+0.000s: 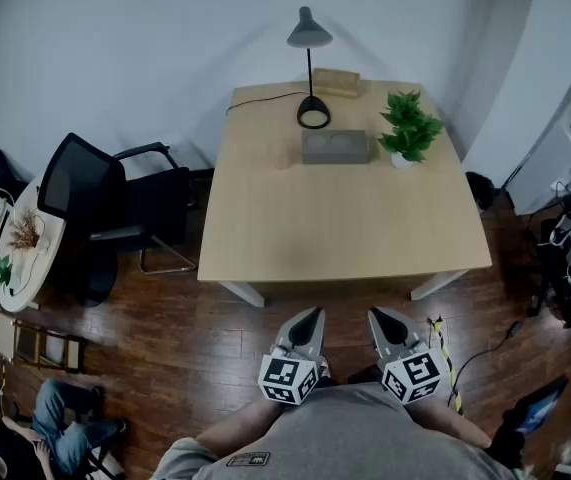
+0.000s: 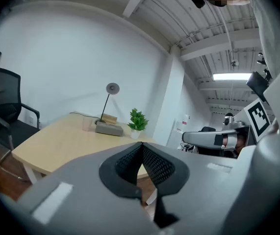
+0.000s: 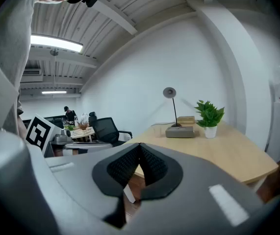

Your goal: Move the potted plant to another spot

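Observation:
A small green potted plant (image 1: 409, 128) in a white pot stands at the far right of the wooden table (image 1: 335, 223); it also shows in the left gripper view (image 2: 138, 122) and the right gripper view (image 3: 209, 117). My left gripper (image 1: 315, 313) and right gripper (image 1: 376, 315) hang side by side over the floor, short of the table's near edge and far from the plant. Both are shut with nothing between their jaws, as the left gripper (image 2: 141, 146) and the right gripper (image 3: 140, 146) show in their own views.
On the table's far side stand a black desk lamp (image 1: 311, 68), a grey box (image 1: 335, 146), a clear cup (image 1: 281, 153) and a wooden block (image 1: 336, 82). A black office chair (image 1: 105, 208) is left of the table. A round side table (image 1: 27, 243) and a seated person (image 1: 60, 428) are at far left.

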